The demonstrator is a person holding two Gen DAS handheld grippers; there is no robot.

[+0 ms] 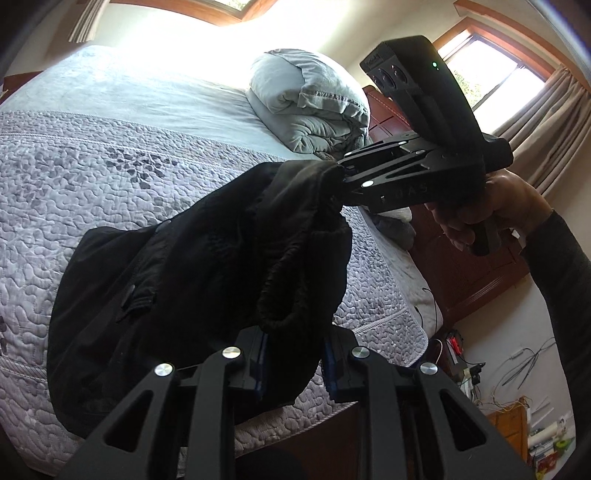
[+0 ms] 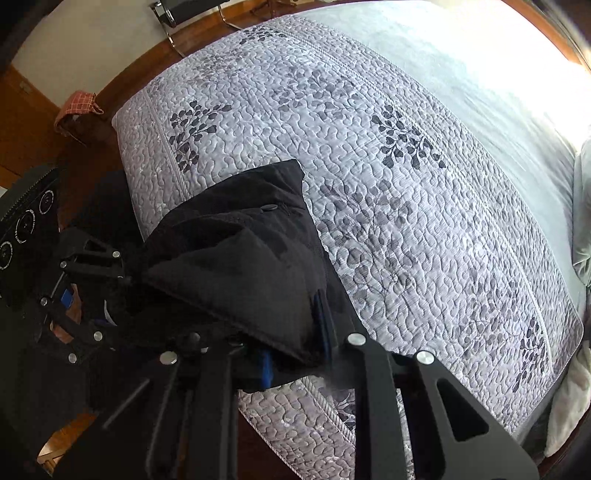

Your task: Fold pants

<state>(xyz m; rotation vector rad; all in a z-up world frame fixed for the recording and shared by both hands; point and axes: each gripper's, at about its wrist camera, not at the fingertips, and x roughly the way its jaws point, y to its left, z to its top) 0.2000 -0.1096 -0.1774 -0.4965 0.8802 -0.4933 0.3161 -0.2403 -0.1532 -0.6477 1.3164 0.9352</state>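
Black pants (image 1: pixel 177 273) hang bunched between both grippers above the near edge of the bed. My left gripper (image 1: pixel 293 363) is shut on the elastic waistband at the bottom of the left wrist view. My right gripper (image 1: pixel 341 177) grips the same waistband further up and right, held by a hand. In the right wrist view the pants (image 2: pixel 240 266) fill the centre, my right gripper (image 2: pixel 295 354) is shut on the cloth, and the left gripper (image 2: pixel 129 280) holds the fabric at the left. A button and pocket flap show on the pants.
The bed has a grey quilted cover (image 2: pixel 406 184) with leaf prints. A folded grey duvet (image 1: pixel 306 107) lies at its far right. A dark wooden dresser (image 1: pixel 461 273) stands right of the bed, with cables on the floor. A chair (image 2: pixel 177 14) stands beyond the bed.
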